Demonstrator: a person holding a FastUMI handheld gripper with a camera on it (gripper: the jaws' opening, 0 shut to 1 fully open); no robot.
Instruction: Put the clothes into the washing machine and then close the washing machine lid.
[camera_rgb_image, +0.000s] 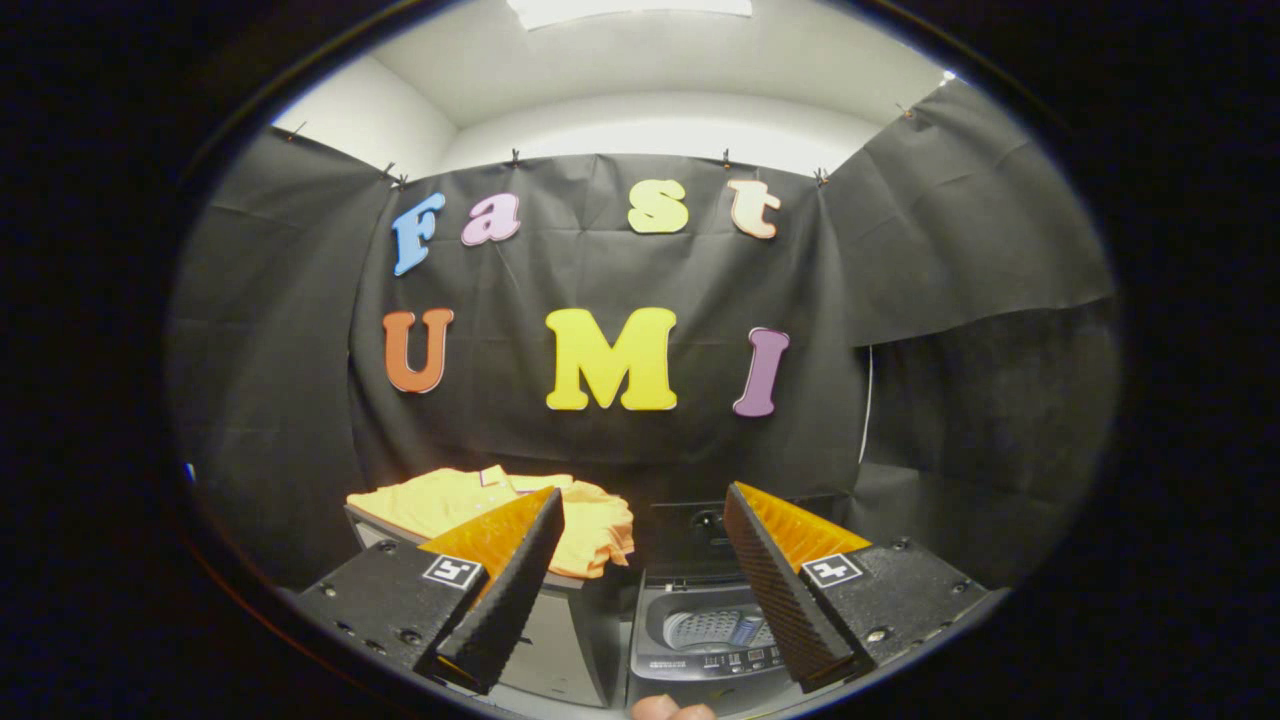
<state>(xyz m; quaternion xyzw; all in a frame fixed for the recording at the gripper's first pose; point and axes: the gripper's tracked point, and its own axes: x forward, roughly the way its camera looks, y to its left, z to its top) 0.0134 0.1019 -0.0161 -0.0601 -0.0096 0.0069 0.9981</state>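
Between the spread fingers of the gripper (640, 590), which hold nothing, the washing machine (700, 640) sits low at about 6 o'clock, its lid raised behind the drum and the ribbed tub visible beside the right finger. At 10 o'clock from the machine, an orange garment (590, 525) lies folded on a grey stand (560, 640), partly hidden behind the left finger (505, 590). Fingertips of a hand (672, 710) show at 6 o'clock, below the machine's control panel.
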